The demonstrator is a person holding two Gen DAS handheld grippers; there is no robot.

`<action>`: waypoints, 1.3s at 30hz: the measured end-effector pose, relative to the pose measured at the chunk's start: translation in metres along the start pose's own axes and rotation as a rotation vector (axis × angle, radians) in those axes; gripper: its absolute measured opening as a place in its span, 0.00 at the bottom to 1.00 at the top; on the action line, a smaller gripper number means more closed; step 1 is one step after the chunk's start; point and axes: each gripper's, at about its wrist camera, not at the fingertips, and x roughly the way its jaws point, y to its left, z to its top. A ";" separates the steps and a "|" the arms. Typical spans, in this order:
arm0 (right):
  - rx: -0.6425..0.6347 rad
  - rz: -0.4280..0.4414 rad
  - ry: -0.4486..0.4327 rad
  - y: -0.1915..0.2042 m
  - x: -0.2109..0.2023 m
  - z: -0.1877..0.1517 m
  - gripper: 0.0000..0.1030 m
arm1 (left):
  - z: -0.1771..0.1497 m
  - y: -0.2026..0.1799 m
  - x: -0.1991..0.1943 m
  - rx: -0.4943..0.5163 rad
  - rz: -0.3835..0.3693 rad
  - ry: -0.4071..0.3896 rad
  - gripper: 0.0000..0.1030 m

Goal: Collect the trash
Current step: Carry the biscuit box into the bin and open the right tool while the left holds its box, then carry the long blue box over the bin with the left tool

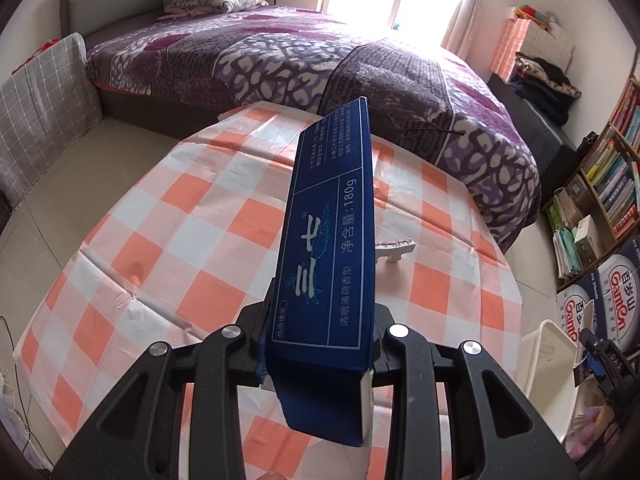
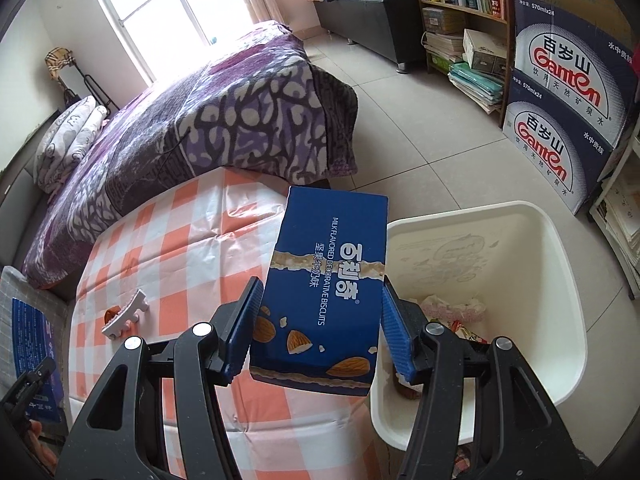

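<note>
Home bedroom — bed [image 1: 280, 52] with purple blanket; bookshelf [image 2: 460, 4]; stacked water cartons [image 2: 568, 92].
</note>
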 end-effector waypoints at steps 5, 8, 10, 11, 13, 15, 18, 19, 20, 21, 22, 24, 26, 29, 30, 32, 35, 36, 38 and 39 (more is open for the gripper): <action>0.045 -0.055 -0.021 -0.026 -0.004 -0.001 0.53 | -0.006 -0.017 0.001 0.035 -0.003 0.003 0.32; 0.082 -0.076 -0.010 -0.041 -0.004 -0.001 0.53 | -0.008 -0.029 0.001 0.056 -0.006 0.002 0.32; 0.108 -0.099 -0.009 -0.051 -0.005 -0.001 0.53 | -0.010 -0.038 0.001 0.069 -0.012 0.001 0.32; 0.120 -0.112 -0.016 -0.056 -0.007 0.000 0.55 | -0.011 -0.042 0.000 0.077 -0.017 -0.001 0.32; 0.135 -0.144 -0.028 -0.062 -0.009 0.001 0.55 | -0.013 -0.053 -0.001 0.095 -0.024 -0.006 0.32; 0.145 -0.172 -0.041 -0.068 -0.011 0.002 0.71 | -0.015 -0.063 -0.001 0.113 -0.034 -0.010 0.32; 0.173 -0.196 -0.071 -0.080 -0.018 0.001 0.82 | -0.020 -0.079 -0.001 0.137 -0.049 -0.010 0.32; 0.177 -0.201 -0.077 -0.083 -0.019 0.002 0.82 | -0.021 -0.084 0.000 0.144 -0.054 -0.008 0.32; 0.179 -0.207 -0.080 -0.085 -0.020 0.002 0.83 | -0.023 -0.089 0.000 0.151 -0.058 -0.006 0.32; 0.182 -0.211 -0.083 -0.089 -0.022 0.002 0.83 | -0.024 -0.094 0.001 0.157 -0.063 -0.004 0.32; 0.189 -0.215 -0.087 -0.092 -0.024 0.002 0.84 | -0.026 -0.099 0.001 0.163 -0.069 -0.001 0.32; 0.205 -0.217 -0.096 -0.098 -0.027 0.003 0.85 | -0.030 -0.111 0.000 0.178 -0.083 0.003 0.32; 0.224 -0.219 -0.104 -0.103 -0.030 0.003 0.85 | -0.033 -0.123 -0.002 0.198 -0.099 0.000 0.32; 0.245 -0.215 -0.103 -0.110 -0.032 0.004 0.85 | -0.040 -0.144 -0.007 0.240 -0.127 -0.007 0.32; 0.248 -0.213 -0.102 -0.112 -0.033 0.004 0.85 | -0.042 -0.151 -0.008 0.253 -0.138 -0.007 0.32; 0.253 -0.211 -0.102 -0.115 -0.034 0.004 0.85 | -0.048 -0.166 -0.010 0.278 -0.158 -0.005 0.32; 0.265 -0.211 -0.109 -0.120 -0.036 0.004 0.85 | -0.058 -0.187 -0.012 0.319 -0.187 -0.003 0.32; 0.270 -0.210 -0.111 -0.121 -0.037 0.004 0.85 | -0.061 -0.194 -0.013 0.331 -0.198 0.000 0.32; 0.284 -0.206 -0.110 -0.125 -0.038 0.003 0.85 | -0.069 -0.208 -0.012 0.351 -0.225 0.015 0.32; 0.291 -0.205 -0.110 -0.126 -0.038 0.004 0.85 | -0.072 -0.215 -0.011 0.358 -0.240 0.026 0.32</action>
